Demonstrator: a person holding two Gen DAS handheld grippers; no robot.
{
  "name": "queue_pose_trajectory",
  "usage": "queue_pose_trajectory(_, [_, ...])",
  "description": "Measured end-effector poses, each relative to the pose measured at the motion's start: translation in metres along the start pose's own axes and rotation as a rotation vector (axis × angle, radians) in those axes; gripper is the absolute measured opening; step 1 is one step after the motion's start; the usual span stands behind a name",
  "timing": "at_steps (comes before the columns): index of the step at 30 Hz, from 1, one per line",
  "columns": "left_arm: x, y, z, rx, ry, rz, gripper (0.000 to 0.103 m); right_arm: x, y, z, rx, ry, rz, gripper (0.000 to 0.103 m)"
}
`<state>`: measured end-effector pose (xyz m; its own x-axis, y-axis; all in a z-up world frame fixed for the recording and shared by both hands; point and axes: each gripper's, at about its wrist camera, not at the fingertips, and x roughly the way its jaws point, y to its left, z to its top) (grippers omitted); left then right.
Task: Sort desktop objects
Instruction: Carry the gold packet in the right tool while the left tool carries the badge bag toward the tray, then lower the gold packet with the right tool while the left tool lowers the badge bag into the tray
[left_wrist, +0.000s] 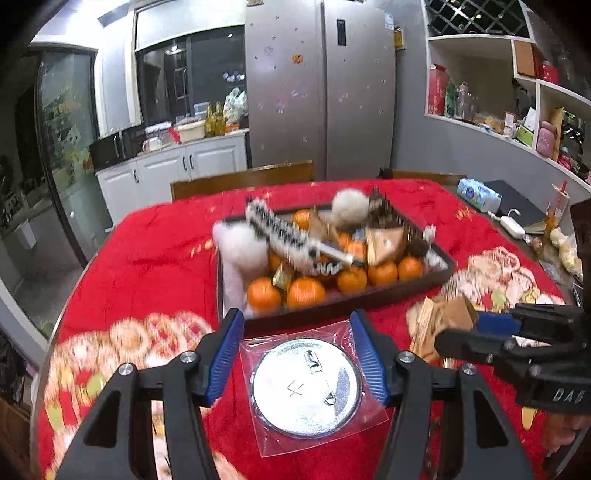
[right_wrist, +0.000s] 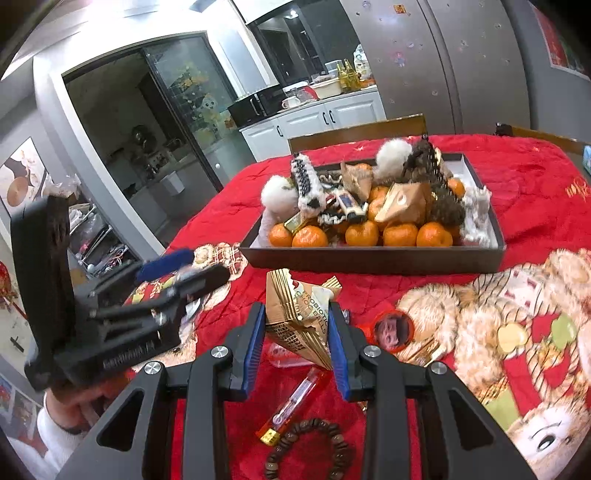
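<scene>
Nearest the right gripper, a bead bracelet and an orange lighter lie on the red-covered surface. Its jaws are clamped on a gold snack packet, which stands upright between the pads. The left gripper has its jaws apart, clamped on the sides of a bagged round mirror. Straight beyond both lies the tray heaped with tangerines; the packet is probably the nearer thing to drop in.
</scene>
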<state>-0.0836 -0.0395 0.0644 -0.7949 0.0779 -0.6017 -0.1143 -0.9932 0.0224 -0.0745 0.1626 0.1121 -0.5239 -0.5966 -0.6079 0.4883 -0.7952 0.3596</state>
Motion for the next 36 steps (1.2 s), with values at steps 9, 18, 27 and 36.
queue_pose_trajectory(9, [0.023,0.005,0.068,0.048,-0.058,-0.030,0.061,-0.002,-0.004,0.049,-0.094,-0.028,-0.109,0.031])
queue_pose_trajectory(18, [0.085,-0.001,0.123,0.060,-0.032,-0.079,0.062,0.014,-0.010,0.101,-0.169,-0.063,-0.172,0.031])
queue_pose_trajectory(27, [0.159,0.009,0.145,-0.005,0.021,-0.027,0.062,0.068,-0.047,0.135,-0.106,-0.002,-0.147,0.031])
queue_pose_trajectory(36, [0.209,0.015,0.131,0.012,0.087,-0.023,0.062,0.115,-0.071,0.139,-0.043,0.052,-0.115,0.031])
